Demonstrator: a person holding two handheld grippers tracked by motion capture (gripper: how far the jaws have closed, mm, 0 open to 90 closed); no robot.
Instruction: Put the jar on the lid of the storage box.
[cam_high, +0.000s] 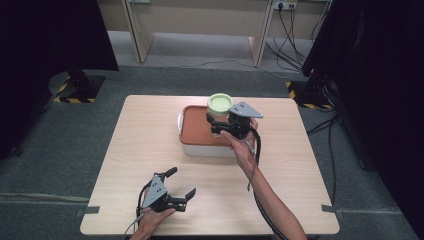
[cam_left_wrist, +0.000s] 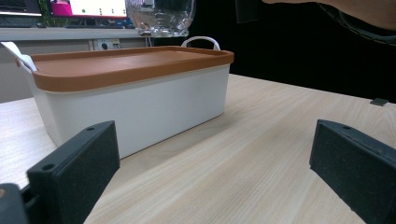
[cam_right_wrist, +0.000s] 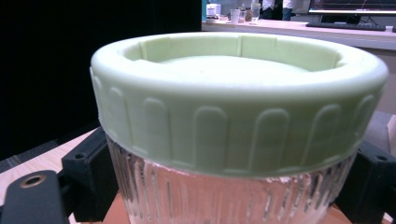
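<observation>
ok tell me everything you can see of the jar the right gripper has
The jar is clear ribbed glass or plastic with a wide pale green screw lid, ridged round its side and recessed on top, closed. It stands upright over the orange-brown lid of the white storage box; whether it rests there or hangs just above is unclear. The right gripper clamps the body just below the lid, one black jaw on each side.

wooden table (cam_high: 150, 150), grey carpet (cam_high: 60, 150), wall sockets (cam_high: 285, 5) with cables (cam_high: 290, 35).
</observation>
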